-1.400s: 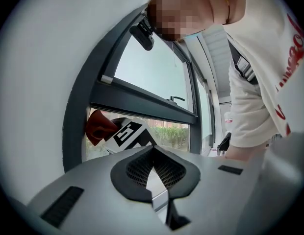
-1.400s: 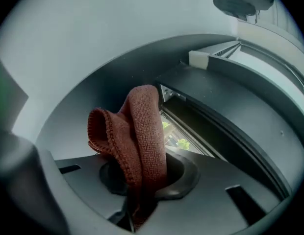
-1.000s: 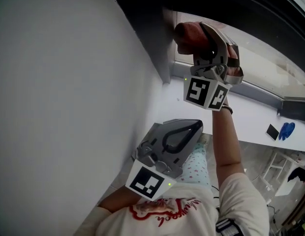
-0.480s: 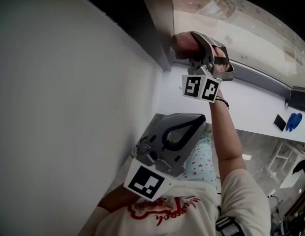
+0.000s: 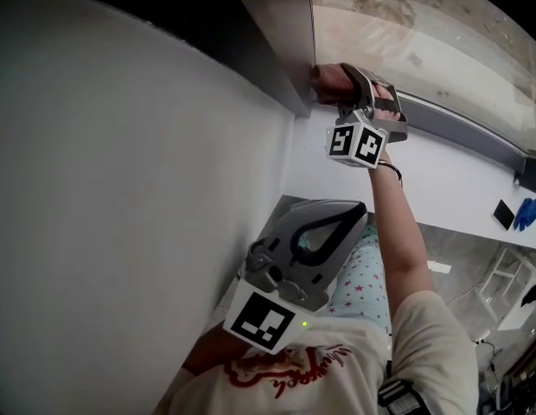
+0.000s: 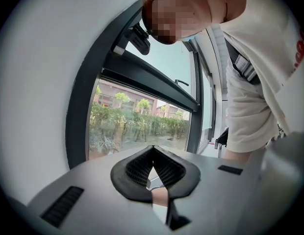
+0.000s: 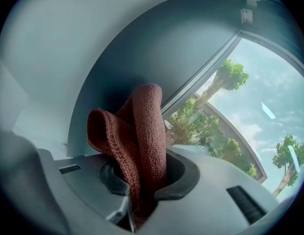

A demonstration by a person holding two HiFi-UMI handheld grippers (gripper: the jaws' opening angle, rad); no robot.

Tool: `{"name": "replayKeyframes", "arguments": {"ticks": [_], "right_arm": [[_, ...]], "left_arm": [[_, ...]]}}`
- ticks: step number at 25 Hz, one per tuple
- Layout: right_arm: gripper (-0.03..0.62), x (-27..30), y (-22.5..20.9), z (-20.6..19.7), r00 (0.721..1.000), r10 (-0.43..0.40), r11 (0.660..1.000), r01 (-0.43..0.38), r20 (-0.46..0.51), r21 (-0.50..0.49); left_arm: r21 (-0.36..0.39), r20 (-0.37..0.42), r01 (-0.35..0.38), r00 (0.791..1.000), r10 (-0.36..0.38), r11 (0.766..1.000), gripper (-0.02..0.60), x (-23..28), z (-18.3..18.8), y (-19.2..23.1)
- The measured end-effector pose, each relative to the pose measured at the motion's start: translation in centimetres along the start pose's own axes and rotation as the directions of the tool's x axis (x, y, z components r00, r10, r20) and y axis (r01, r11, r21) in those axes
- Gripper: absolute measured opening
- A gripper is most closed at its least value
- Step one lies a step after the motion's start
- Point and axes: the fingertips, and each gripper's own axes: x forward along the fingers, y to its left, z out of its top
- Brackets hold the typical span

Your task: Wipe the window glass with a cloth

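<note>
A reddish-brown cloth (image 7: 137,136) is bunched between the jaws of my right gripper (image 7: 144,180), which is shut on it. In the head view the right gripper (image 5: 341,85) is raised with the cloth (image 5: 330,81) against the lower left corner of the window glass (image 5: 424,41), beside the dark frame (image 5: 285,41). My left gripper (image 5: 324,232) hangs low near the person's chest, away from the glass. Its jaws are shut and hold nothing; the left gripper (image 6: 153,168) points toward another window (image 6: 137,126).
A white wall (image 5: 121,188) fills the left. Below the glass runs a white sill (image 5: 458,188) with a dark object (image 5: 503,214) and a blue one (image 5: 527,213) at its right end. The person's arm (image 5: 398,249) reaches up the middle.
The right gripper with the cloth has shifted up and slightly right in the picture as the head view tilted; the cloth now sits at the glass's corner. The left gripper stays put.
</note>
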Motion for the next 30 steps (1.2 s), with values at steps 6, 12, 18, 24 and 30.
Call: {"name": "replayKeyframes", "arguments": {"ticks": [6, 12, 18, 24, 30], "right_arm": [[0.089, 2.1, 3.5, -3.4, 0.995, 0.071, 0.995, -0.067, -0.065, 0.068], [0.089, 3.4, 6.2, -5.1, 0.985, 0.136, 0.990, -0.132, -0.103, 0.043], [0.089, 4.6, 8.9, -7.5, 0.963, 0.213, 0.977, -0.209, -0.163, 0.043], [0.089, 5.6, 11.3, -10.5, 0.929, 0.284, 0.958, -0.283, -0.237, 0.037], [0.089, 3.8, 9.7, -10.1, 0.929, 0.306, 0.948, -0.279, -0.209, 0.150]], "left_arm": [[-0.014, -0.023, 0.001, 1.000, -0.002, 1.000, 0.018, 0.2, -0.9, 0.4], [-0.023, -0.023, -0.003, 1.000, 0.003, 1.000, 0.018, 0.4, -1.1, 0.5], [-0.021, -0.020, -0.016, 1.000, 0.015, 1.000, 0.018, 0.1, -1.3, 0.7], [-0.019, -0.029, -0.003, 1.000, 0.002, 1.000, 0.018, -0.6, -2.4, 0.1], [-0.009, -0.039, -0.007, 0.999, 0.007, 1.000, 0.018, -1.1, -2.3, 0.5]]}}
